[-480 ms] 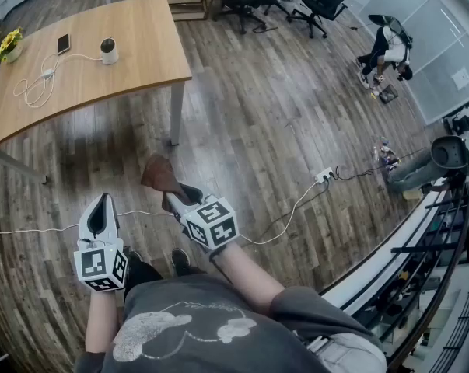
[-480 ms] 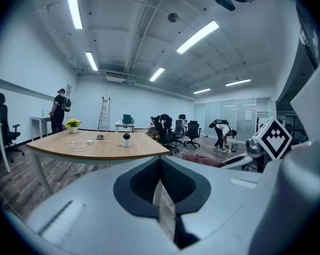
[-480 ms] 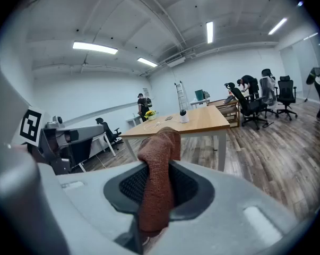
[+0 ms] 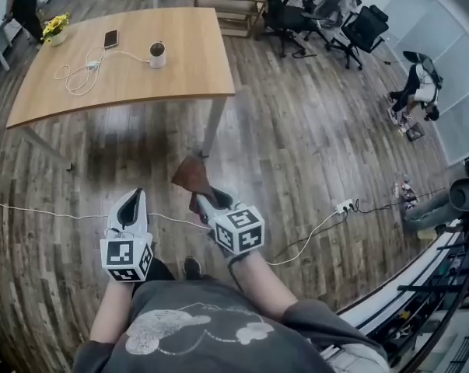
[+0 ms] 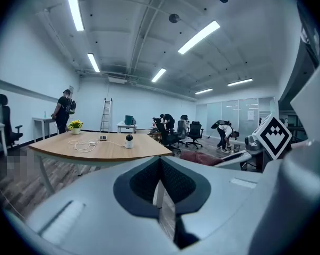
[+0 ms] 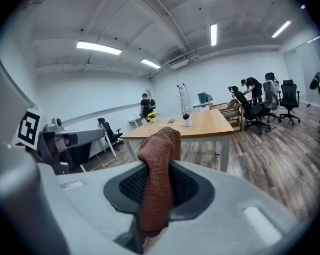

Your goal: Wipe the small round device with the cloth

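The small round device [image 4: 157, 54], white with a dark top, stands on the wooden table [image 4: 187, 72] far ahead; it also shows in the left gripper view [image 5: 129, 141] and in the right gripper view [image 6: 187, 120]. My right gripper [image 4: 201, 198] is shut on a brown cloth [image 4: 190, 175], which sticks up between the jaws [image 6: 158, 169]. My left gripper [image 4: 131, 206] is shut with nothing in it, held beside the right one. Both are over the floor, well short of the table.
On the table lie a phone [image 4: 110, 38], a coiled white cable [image 4: 76, 76] and a yellow flower pot [image 4: 56, 27]. A white cord [image 4: 55, 213] crosses the wood floor. Office chairs [image 4: 320, 14] and people stand farther back. A railing [image 4: 421, 286] runs at the right.
The view has shifted so the table and device sit closer and more to the right. Both grippers have moved forward with the cloth still held.
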